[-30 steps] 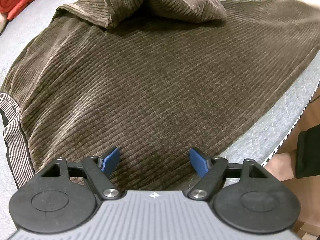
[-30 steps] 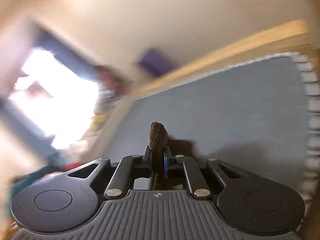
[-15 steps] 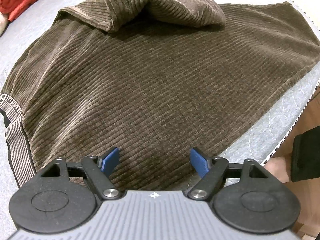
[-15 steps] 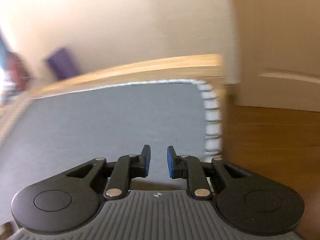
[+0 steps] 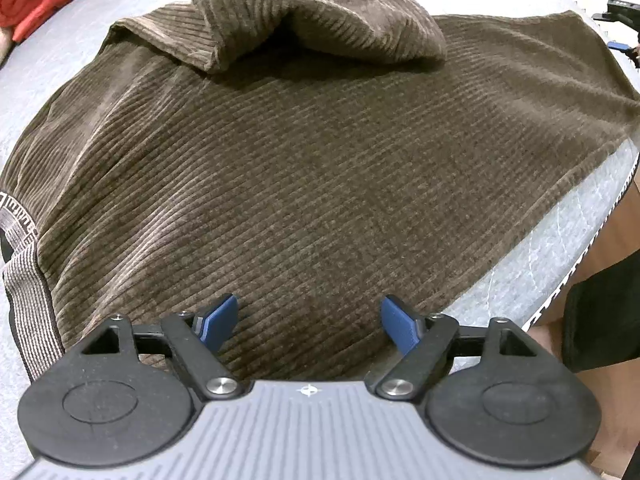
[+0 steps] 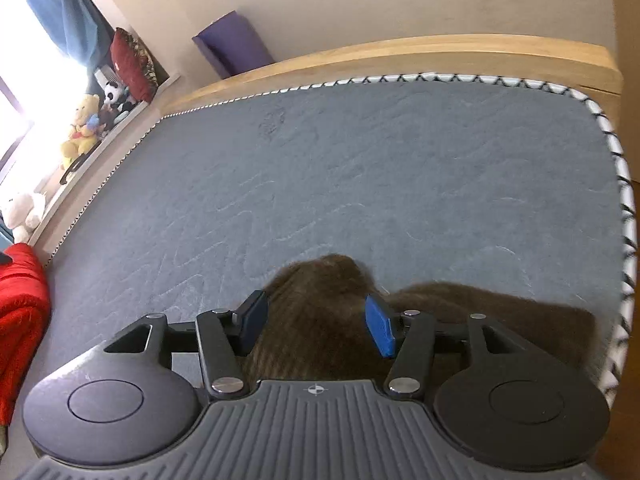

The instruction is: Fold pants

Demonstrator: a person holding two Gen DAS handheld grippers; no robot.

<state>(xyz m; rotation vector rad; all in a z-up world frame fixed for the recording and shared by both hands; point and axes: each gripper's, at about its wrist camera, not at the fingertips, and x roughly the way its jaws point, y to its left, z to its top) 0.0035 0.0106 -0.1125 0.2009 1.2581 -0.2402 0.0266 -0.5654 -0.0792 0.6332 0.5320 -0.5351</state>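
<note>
Brown ribbed pants [image 5: 304, 168] lie spread on the grey mattress [image 5: 560, 280]. One leg is doubled back into a loose fold [image 5: 320, 20] at the far side, and the striped waistband [image 5: 28, 292] is at the left. My left gripper [image 5: 308, 312] hovers open just over the near edge of the fabric and holds nothing. My right gripper [image 6: 316, 320] is above the pants' far end [image 6: 500, 312]. Its jaws are opening, with cloth beneath them that the pads do not press.
A red cloth [image 6: 20, 300] lies at the mattress's left edge. A wooden bed frame [image 6: 400, 52] borders the far side, with plush toys [image 6: 84, 120] on a ledge by the window. The mattress edge and a person's leg [image 5: 600, 312] are close on the right.
The right gripper let go of the brown fold it pinched, spread its jaws and swung over the pants' end. The cloth's right part settled flatter. The left gripper held still.
</note>
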